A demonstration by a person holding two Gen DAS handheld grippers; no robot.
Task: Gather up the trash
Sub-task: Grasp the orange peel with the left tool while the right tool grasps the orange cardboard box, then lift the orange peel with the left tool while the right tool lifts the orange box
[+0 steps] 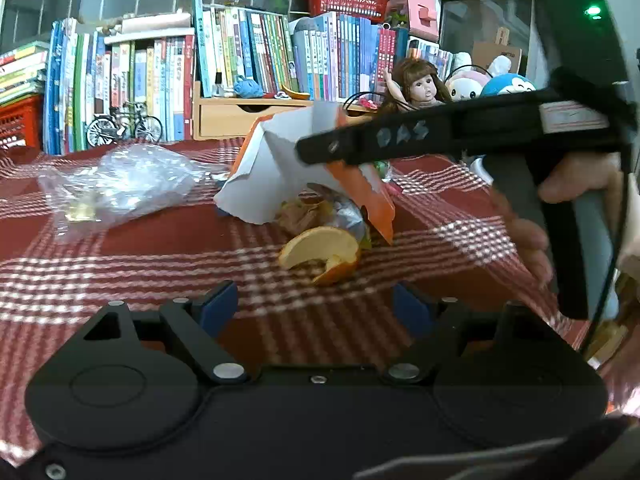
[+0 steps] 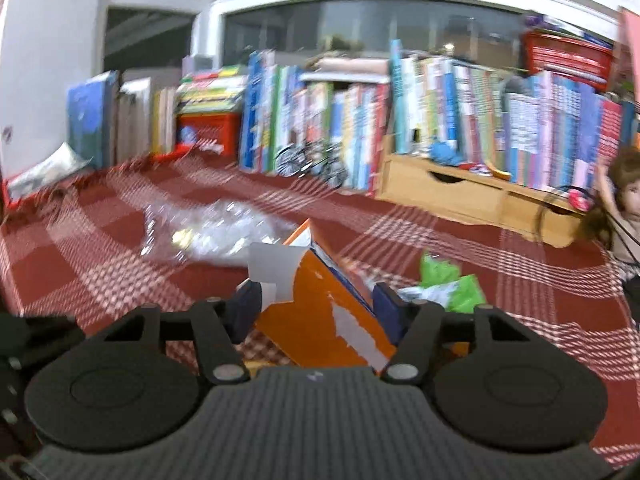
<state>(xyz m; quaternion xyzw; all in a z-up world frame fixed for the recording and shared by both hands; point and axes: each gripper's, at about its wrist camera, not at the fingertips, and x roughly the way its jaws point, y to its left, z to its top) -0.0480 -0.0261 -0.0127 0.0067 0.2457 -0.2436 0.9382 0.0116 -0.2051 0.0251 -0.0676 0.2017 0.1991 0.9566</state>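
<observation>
A torn orange and white carton (image 1: 276,164) is tilted up off the red plaid tablecloth (image 1: 120,264). My right gripper (image 2: 318,306) is shut on the carton (image 2: 320,320), and its black finger (image 1: 360,142) crosses the carton's top in the left wrist view. Under the carton lie crumpled foil and brown wrappers (image 1: 320,212). An orange peel (image 1: 320,254) rests just ahead of my left gripper (image 1: 316,306), which is open and holds nothing. A clear plastic bag (image 1: 120,184) lies at the left. A green wrapper (image 2: 452,284) sits to the right of the carton.
Rows of books (image 1: 248,48) line the back of the table, above a wooden drawer unit (image 1: 240,116). A toy bicycle (image 1: 124,124), a doll (image 1: 418,84) and plush toys (image 1: 492,82) stand along the back. A person's hand (image 1: 576,188) holds the right gripper's handle.
</observation>
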